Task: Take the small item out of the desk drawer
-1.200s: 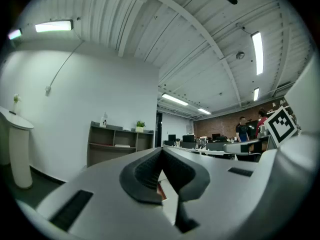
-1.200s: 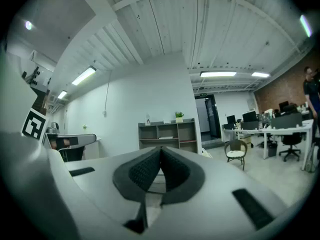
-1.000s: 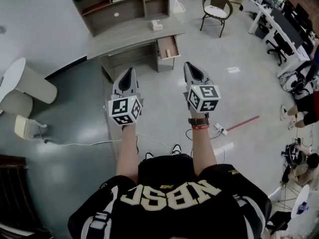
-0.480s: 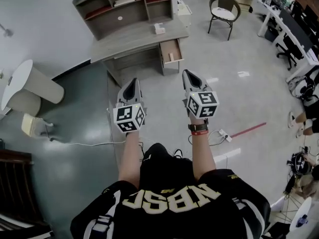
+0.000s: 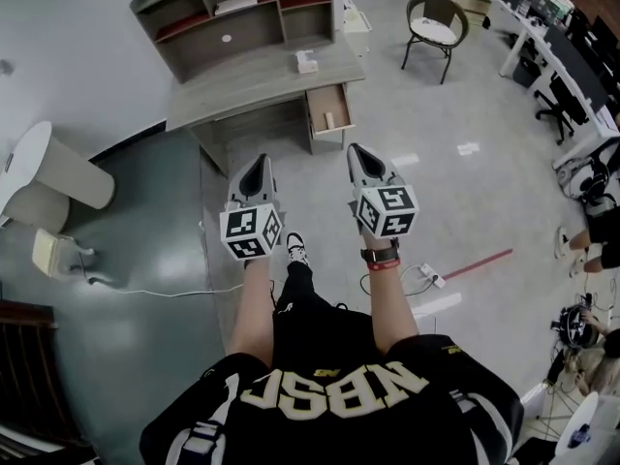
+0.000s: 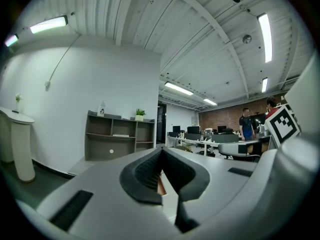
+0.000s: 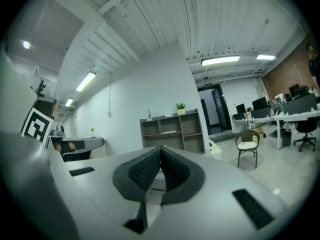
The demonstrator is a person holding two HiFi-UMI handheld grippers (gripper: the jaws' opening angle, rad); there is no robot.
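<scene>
A grey desk with a shelf unit on top stands ahead by the wall. Its right-hand drawer is pulled open. Inside lies a small pale item. Both grippers are held out in front of the person, well short of the desk and above bare floor. My left gripper is shut with nothing in it; in the left gripper view its tips meet. My right gripper is also shut and empty, tips together, pointing toward the drawer side of the desk.
A white box sits on the desk top. A wicker chair stands at the back right, with office desks beyond it. White round tables stand at the left. A cable and a power strip lie on the floor.
The person has stepped forward, one shoe now showing between the arms, and the desk with its open drawer has come closer. Both grippers stay shut and empty.
</scene>
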